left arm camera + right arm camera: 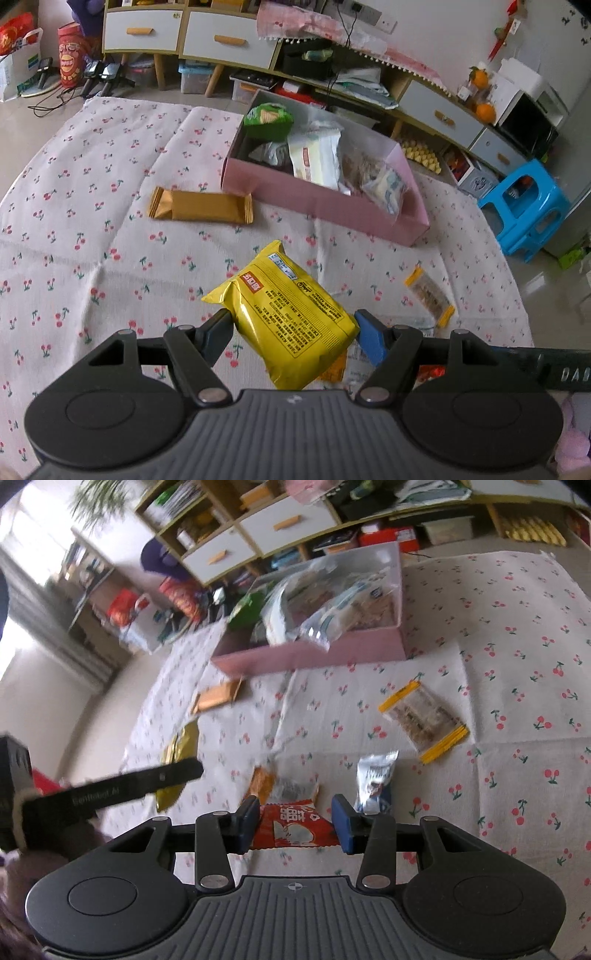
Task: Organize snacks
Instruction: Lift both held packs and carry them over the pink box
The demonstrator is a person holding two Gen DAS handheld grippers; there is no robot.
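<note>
My left gripper is shut on a yellow snack bag and holds it above the cherry-print cloth. A pink box with several snack packs stands ahead of it, also in the right wrist view. My right gripper straddles a red snack packet that lies on the cloth; whether its fingers touch it I cannot tell. Part of the left gripper shows at the left of the right wrist view.
On the cloth lie a brown bar, a yellow-edged clear pack, a silver packet, and an orange packet. Cabinets with drawers stand behind. A blue stool stands at the right.
</note>
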